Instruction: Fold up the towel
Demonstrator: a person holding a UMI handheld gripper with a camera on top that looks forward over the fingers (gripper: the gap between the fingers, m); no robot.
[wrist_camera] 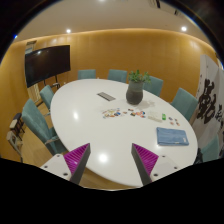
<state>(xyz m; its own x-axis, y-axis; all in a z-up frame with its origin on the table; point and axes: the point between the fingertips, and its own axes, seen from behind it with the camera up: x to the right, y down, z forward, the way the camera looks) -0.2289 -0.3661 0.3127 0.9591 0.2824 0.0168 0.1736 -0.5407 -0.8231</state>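
Observation:
A folded light-blue towel [172, 136] lies on the white oval table [90, 120], far beyond my right finger near the table's right side. My gripper [111, 160] is held above the table's near edge, open and empty, with the magenta pads on the fingers [76, 156] set wide apart. Only bare tabletop shows between the fingers.
A dark vase with a green plant [135, 90] stands mid-table. A dark flat item [105, 96] and small scattered objects [118, 113] lie near it. Teal chairs [40, 125] ring the table. A black screen [46, 64] hangs on the orange wall.

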